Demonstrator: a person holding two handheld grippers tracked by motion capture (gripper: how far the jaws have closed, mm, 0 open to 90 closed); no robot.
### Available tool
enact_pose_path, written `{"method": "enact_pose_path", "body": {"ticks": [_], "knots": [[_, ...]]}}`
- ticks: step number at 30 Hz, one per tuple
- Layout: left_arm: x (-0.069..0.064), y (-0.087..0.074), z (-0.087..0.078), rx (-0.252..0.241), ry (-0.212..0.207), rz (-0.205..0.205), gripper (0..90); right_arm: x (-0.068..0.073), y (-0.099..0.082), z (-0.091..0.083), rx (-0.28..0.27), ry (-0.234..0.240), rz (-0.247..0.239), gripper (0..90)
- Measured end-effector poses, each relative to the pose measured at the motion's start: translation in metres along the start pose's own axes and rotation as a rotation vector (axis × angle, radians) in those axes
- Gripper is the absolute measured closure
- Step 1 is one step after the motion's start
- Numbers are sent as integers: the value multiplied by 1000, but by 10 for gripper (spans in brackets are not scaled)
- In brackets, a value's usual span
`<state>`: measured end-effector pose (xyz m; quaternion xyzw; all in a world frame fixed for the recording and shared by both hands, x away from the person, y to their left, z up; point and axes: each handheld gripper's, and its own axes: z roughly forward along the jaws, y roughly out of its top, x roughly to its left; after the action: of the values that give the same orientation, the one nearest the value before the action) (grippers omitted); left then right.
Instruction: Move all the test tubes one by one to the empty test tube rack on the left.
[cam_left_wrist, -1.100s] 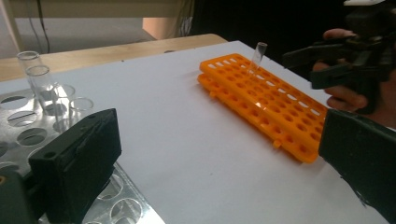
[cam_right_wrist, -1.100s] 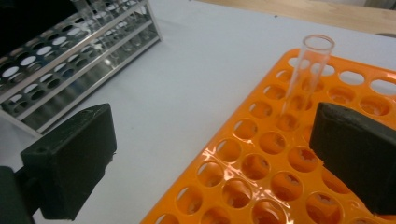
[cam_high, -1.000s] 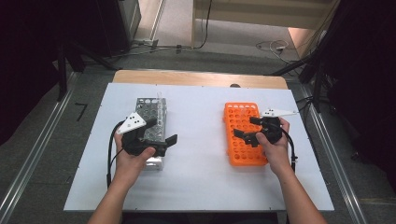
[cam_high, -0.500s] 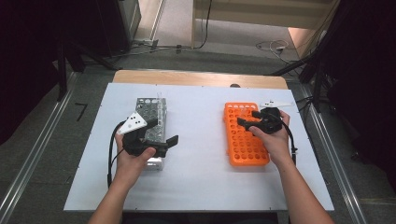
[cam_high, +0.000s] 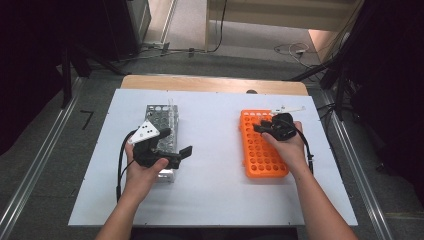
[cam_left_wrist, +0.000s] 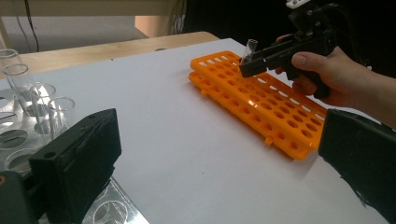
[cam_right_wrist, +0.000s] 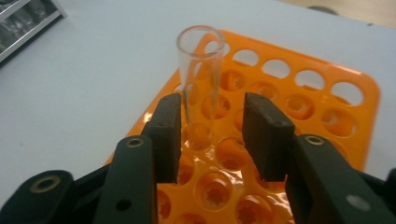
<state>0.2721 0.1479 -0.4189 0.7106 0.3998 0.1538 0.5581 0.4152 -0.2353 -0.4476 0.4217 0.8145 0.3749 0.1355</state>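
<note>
An orange tube rack (cam_high: 265, 160) lies flat on the right of the white table. A clear glass tube (cam_right_wrist: 201, 70) stands upright in a hole near the rack's far end, also seen in the left gripper view (cam_left_wrist: 250, 46). My right gripper (cam_right_wrist: 212, 121) has its jaws on either side of this tube. They have just been closing; one pad is at the glass and a gap shows at the other, so the gripper is open. My left gripper (cam_left_wrist: 219, 126) stays wide open with nothing in it, over the metal rack (cam_high: 159, 114), which holds several glass tubes (cam_left_wrist: 58, 116).
The white tabletop (cam_high: 215, 130) has free room between the two racks. A wooden strip (cam_high: 210, 84) runs along its far edge. Cables and dark stands sit on the floor beyond. Each forearm comes in from the near edge.
The right gripper has slid a little toward the rack's far left end and its jaws have narrowed. The left hand has kept still.
</note>
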Motion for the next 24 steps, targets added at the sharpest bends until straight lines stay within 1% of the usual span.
{"method": "enact_pose_path", "body": {"ticks": [2, 3, 7, 10, 13, 14, 16, 17, 20, 22, 24], "knots": [[1, 0, 0, 1, 2, 0, 0, 1, 1, 3, 24, -14, -14, 581], [1, 0, 0, 3, 4, 0, 0, 2, 1, 5, 27, -18, -23, 588], [2, -1, 0, 4, 7, -6, 0, 5, 3, 8, 23, -38, -45, 630], [1, 0, -1, 0, 7, -5, 0, 6, 3, 9, 18, -54, -56, 679], [1, 0, -1, 1, 8, -3, 0, 10, 2, 10, 14, -64, -92, 727], [1, 0, -1, 0, 9, -3, 0, 11, 2, 10, 14, -58, -92, 734], [1, 0, -1, -1, 9, -5, 0, 12, 2, 10, 11, -61, -98, 736], [1, 0, -2, -2, 8, -4, 0, 12, 2, 10, 11, -63, -93, 737], [2, 0, -2, -4, 6, -8, 0, 12, 1, 8, -14, -71, -86, 738], [3, 0, -2, -7, 7, -11, 0, 11, 0, 6, -25, -65, -80, 739], [3, 0, -2, -7, 7, -10, 0, 10, 0, 3, -43, -54, -64, 739]]}}
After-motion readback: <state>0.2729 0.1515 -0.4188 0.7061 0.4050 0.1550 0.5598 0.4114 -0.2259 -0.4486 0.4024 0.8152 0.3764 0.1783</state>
